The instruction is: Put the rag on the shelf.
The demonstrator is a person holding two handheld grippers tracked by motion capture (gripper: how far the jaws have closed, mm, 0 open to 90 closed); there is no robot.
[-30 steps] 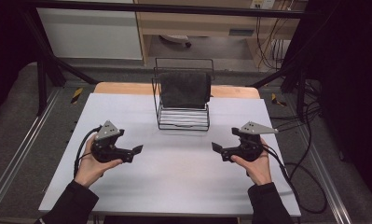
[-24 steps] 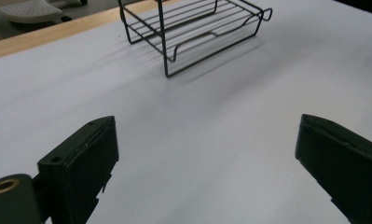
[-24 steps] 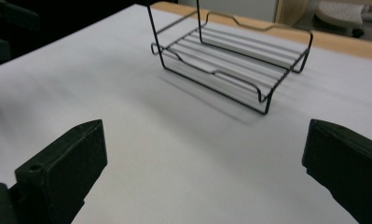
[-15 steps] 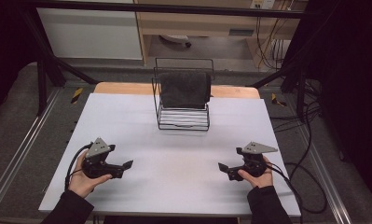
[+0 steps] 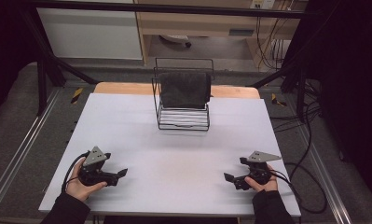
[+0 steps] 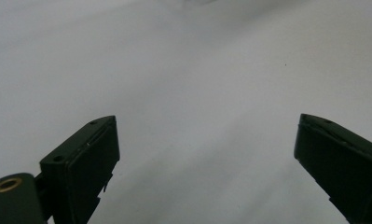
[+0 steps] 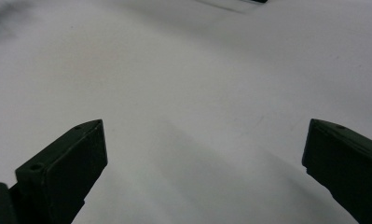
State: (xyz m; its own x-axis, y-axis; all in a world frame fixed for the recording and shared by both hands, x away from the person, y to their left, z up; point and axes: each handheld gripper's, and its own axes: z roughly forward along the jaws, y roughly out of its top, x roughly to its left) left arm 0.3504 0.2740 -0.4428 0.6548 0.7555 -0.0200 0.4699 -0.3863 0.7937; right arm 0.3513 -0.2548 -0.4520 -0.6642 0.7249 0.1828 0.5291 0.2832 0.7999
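Observation:
A black wire basket (image 5: pixel 182 122) stands at the far middle of the white table (image 5: pixel 174 149), with a dark cloth (image 5: pixel 183 89) draped in it above white slats. My left gripper (image 5: pixel 120 174) rests low near the front left edge, held in a hand, jaws wide apart and empty. Near the front right edge my right gripper (image 5: pixel 229 178) is also held low, open and empty. In the left gripper view my left gripper (image 6: pixel 204 154) frames bare white tabletop. In the right gripper view my right gripper (image 7: pixel 204 158) does the same.
Metal frame rails (image 5: pixel 16 158) run along both sides of the table. Cables (image 5: pixel 309 182) lie on the floor at the right. A wooden strip (image 5: pixel 123 87) edges the table's far side, with a cabinet (image 5: pixel 90 28) beyond.
Both hands have drawn the grippers back toward the table's front edge and outward, away from the basket. Both stay open and empty.

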